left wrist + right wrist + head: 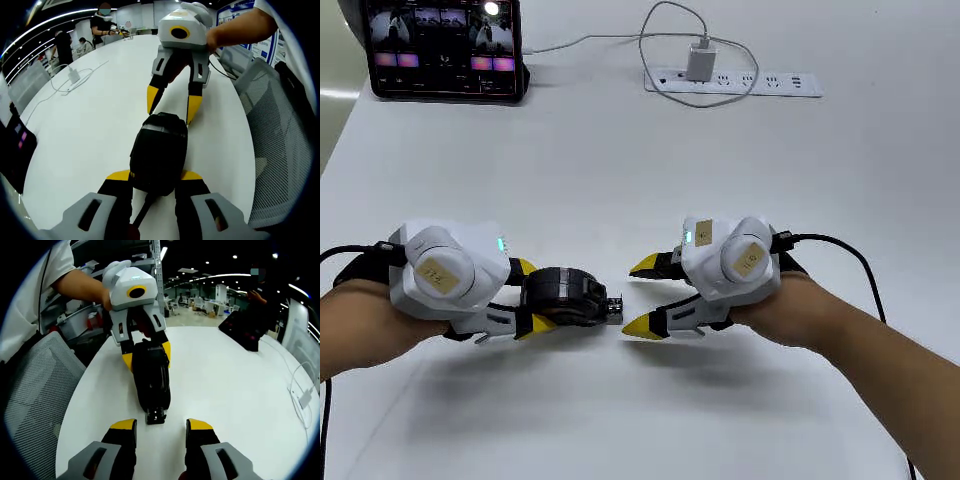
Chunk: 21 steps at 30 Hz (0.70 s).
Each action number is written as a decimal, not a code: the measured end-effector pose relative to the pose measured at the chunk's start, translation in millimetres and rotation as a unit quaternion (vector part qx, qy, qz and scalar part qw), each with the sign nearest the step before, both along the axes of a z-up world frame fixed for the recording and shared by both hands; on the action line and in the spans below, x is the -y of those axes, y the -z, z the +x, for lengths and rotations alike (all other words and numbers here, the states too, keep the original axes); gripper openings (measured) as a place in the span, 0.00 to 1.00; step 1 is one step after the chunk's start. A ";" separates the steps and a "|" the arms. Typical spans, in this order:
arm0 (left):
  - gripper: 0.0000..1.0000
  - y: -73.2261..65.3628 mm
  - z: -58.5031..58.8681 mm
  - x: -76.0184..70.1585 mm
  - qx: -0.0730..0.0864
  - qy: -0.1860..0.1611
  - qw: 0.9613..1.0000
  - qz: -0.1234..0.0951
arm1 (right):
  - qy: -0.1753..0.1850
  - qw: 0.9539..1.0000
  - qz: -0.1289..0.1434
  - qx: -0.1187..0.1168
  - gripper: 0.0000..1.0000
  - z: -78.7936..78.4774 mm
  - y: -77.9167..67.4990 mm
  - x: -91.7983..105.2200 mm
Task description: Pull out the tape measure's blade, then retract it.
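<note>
Clamped in the left tool (533, 295) is the tape measure (565, 293); the right tool (640, 296), spread wide, is held just beside at 3 o'clock. Farther off on the surface (620, 170), a tablet (445, 45) is seen at 11 o'clock and a power strip (732, 82) at 1.

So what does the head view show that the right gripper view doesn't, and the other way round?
Head view: the right gripper as a whole, its white housing with the person's hand behind it, jaws open just short of the tape. Right gripper view: a mesh chair beside the table, and the blade's hook end-on, facing the gap between those open jaws. Both: the left gripper shut on the tape measure, which lies on the white table, blade not yet pulled out.
</note>
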<state>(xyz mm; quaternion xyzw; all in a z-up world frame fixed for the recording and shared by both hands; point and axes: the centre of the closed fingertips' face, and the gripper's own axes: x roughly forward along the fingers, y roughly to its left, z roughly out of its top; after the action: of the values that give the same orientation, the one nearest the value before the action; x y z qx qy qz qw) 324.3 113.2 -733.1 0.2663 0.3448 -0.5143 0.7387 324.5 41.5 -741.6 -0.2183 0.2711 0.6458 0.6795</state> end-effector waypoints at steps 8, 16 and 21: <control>0.27 0.5 0.1 -0.2 -0.001 -0.001 1.000 0.000 | -0.009 1.000 0.001 -0.001 0.25 -3.1 5.1 -6.2; 0.27 0.8 0.2 -0.3 -0.001 0.000 1.000 0.000 | -0.018 1.000 0.006 -0.005 0.18 -7.8 8.5 -11.3; 0.27 0.8 0.2 -0.2 -0.001 0.000 1.000 0.000 | -0.020 1.000 0.009 -0.004 0.15 -8.1 9.5 -16.7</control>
<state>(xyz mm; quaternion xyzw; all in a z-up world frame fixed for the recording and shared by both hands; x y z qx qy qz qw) 324.6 113.4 -733.9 0.2662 0.3456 -0.5146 0.7382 316.5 58.2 -751.1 -0.2149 0.2631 0.6627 0.6675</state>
